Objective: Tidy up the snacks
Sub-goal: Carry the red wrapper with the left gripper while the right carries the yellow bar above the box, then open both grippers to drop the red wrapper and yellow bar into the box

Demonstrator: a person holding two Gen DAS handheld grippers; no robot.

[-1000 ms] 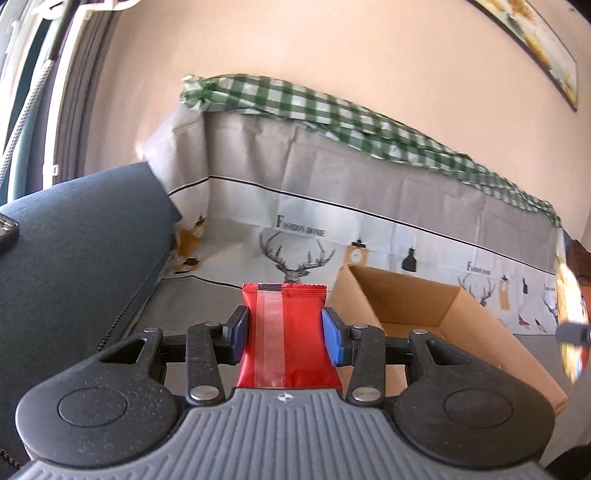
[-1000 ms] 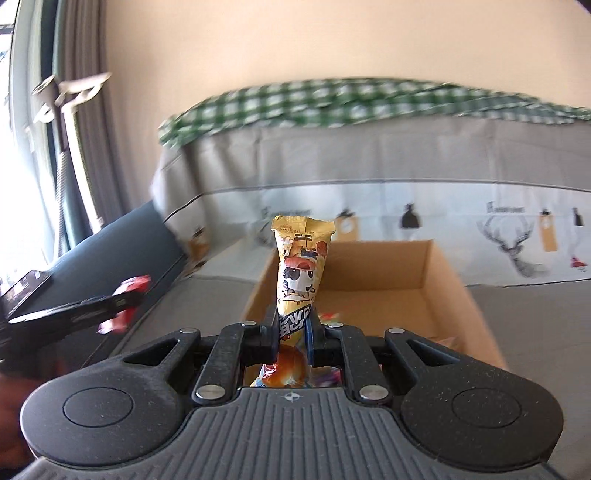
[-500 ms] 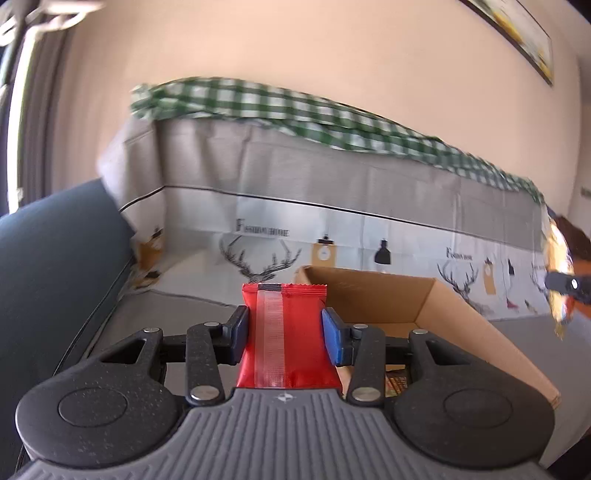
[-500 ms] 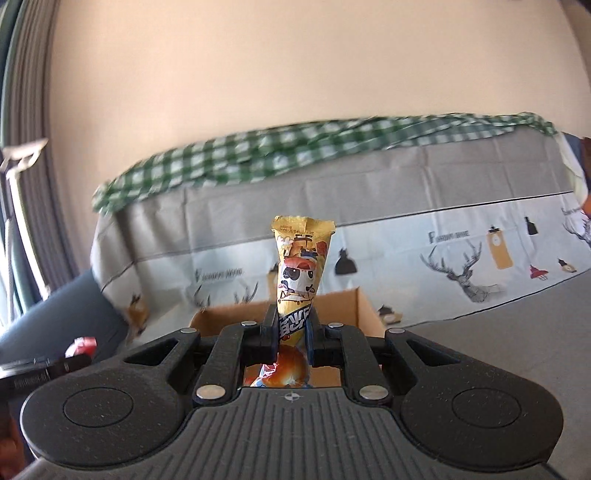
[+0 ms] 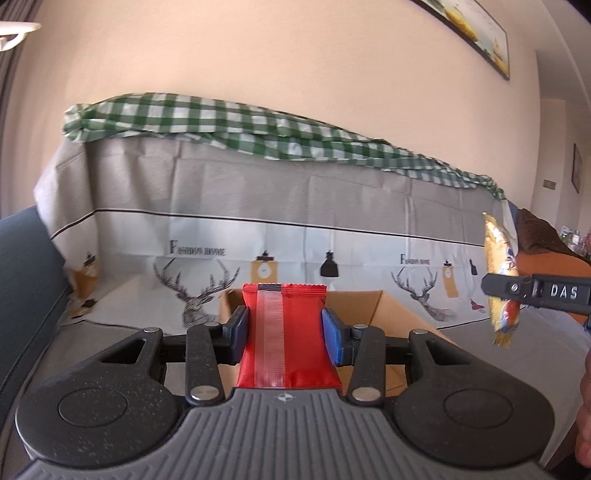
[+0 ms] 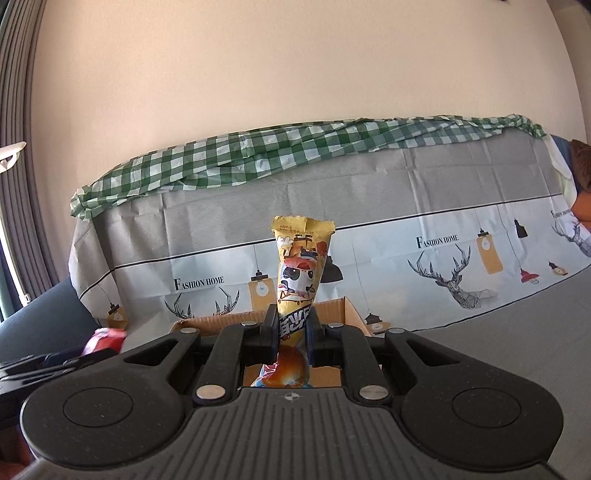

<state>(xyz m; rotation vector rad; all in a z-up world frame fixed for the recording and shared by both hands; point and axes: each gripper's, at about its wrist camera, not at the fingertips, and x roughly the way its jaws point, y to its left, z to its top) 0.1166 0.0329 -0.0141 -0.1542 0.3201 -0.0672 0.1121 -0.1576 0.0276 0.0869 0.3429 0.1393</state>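
Now the left tongs grip a red packet and the right tongs a yellow packet, both near the cardboard box, not yet dropped inside.

A plain peach wall fills the back, lit by soft daylight. Against it stands a sofa under a grey cover printed with deer, lamps and "Fashion Home". A green checked cloth lies along its top. Grey curtains hang at the left. A framed picture hangs high on the wall. A dark blue cushion sits at the left.
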